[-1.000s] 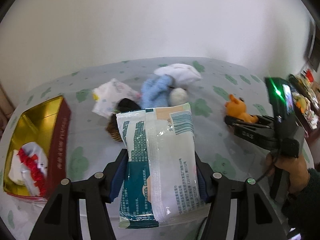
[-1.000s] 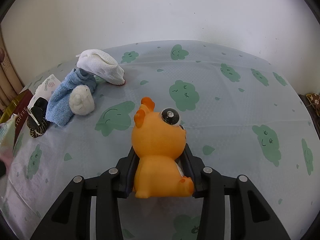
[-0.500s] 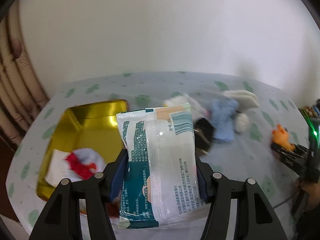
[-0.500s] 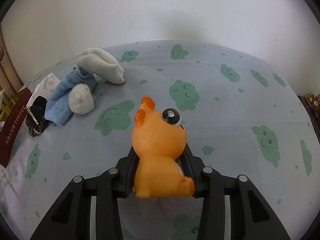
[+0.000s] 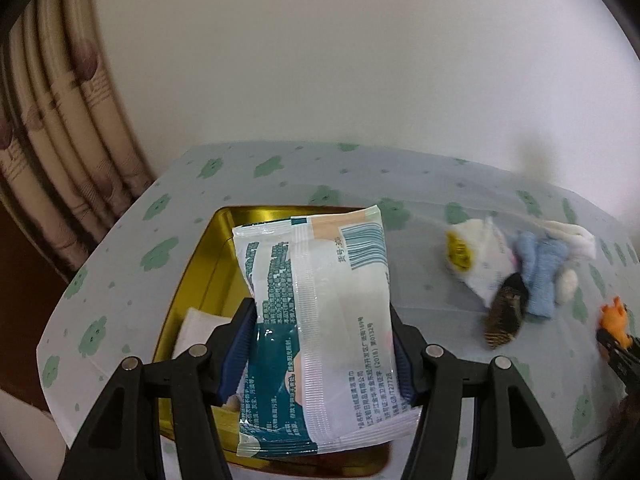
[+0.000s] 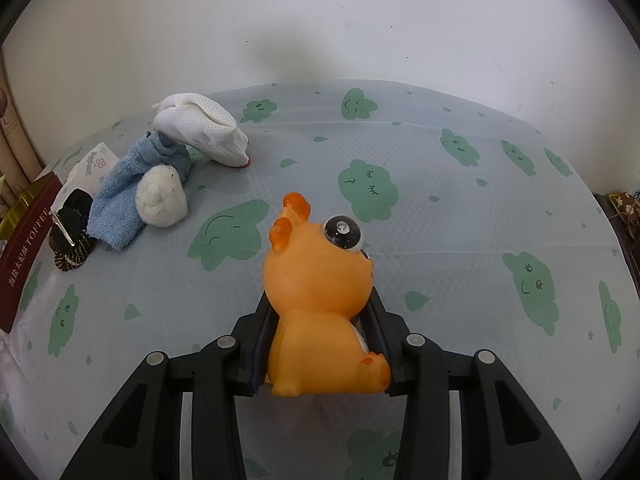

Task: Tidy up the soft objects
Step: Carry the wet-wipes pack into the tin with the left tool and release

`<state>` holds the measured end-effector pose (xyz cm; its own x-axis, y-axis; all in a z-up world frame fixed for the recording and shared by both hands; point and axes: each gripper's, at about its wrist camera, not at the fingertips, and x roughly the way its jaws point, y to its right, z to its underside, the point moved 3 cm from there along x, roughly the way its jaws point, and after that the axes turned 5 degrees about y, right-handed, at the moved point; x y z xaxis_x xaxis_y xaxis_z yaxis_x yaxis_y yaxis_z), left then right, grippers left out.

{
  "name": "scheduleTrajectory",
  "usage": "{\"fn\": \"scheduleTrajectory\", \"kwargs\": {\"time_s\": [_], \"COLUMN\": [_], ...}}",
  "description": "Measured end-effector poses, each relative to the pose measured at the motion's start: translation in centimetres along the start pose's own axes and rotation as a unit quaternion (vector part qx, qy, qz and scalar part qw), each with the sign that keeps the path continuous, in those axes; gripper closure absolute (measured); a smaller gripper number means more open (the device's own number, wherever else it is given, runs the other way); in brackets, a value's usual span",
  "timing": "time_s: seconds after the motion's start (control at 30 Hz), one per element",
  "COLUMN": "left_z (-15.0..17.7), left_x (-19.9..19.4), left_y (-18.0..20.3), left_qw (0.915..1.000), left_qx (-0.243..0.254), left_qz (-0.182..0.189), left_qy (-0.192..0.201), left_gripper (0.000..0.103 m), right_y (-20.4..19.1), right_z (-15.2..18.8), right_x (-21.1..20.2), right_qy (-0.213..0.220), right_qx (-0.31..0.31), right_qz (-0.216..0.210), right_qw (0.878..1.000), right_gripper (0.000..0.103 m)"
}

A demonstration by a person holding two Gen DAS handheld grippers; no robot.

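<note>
Jaws of my left gripper [image 5: 322,354] clamp a wet-wipes pack [image 5: 320,328] above the gold tin [image 5: 208,264], while my right gripper [image 6: 320,344] pinches an orange rubber toy [image 6: 320,300] over the cloud-print tablecloth [image 6: 460,240].

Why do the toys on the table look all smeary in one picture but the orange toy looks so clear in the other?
Left wrist view: the blue cloth and the things around it are streaked by motion blur, while the wipes packet in the left hand-held gripper stays sharp. Right wrist view: everything is crisp, including the orange toy; a soft dark shadow falls on the wall, and the fisheye lens bends the table's edge.
</note>
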<state>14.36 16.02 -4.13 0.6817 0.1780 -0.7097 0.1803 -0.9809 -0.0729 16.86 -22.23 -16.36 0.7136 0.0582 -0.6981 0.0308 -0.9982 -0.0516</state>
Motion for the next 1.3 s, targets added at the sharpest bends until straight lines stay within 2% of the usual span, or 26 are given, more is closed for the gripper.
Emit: {"fn": "scheduleTrajectory", "kwargs": {"time_s": [0.3, 0.8, 1.0, 1.3], "left_z": [0.0, -1.0, -0.6, -0.4], "left_x": [3.2, 7.7, 8.1, 6.9], "left_y": [-2.5, -2.7, -2.5, -2.4], "left_qw": [0.9992, 0.9973, 0.9962, 0.9965], "left_qx": [-0.019, 0.001, 0.010, 0.018], "left_qz": [-0.016, -0.042, -0.051, -0.032], "left_qy": [-0.032, -0.060, -0.070, -0.075], "left_gripper": [0.042, 0.041, 0.040, 0.038], "right_y": [0.0, -0.1, 0.0, 0.0], "right_z": [0.0, 0.1, 0.1, 0.1], "right_x": [0.0, 0.0, 0.0, -0.1], "right_qy": [0.000, -0.001, -0.001, -0.001], "right_qx": [-0.002, -0.004, -0.005, -0.005], "right_qz": [0.002, 0.004, 0.005, 0.005], "right_qw": [1.000, 1.000, 1.000, 1.000], "right_gripper": [0.063, 0.062, 0.062, 0.062]}}
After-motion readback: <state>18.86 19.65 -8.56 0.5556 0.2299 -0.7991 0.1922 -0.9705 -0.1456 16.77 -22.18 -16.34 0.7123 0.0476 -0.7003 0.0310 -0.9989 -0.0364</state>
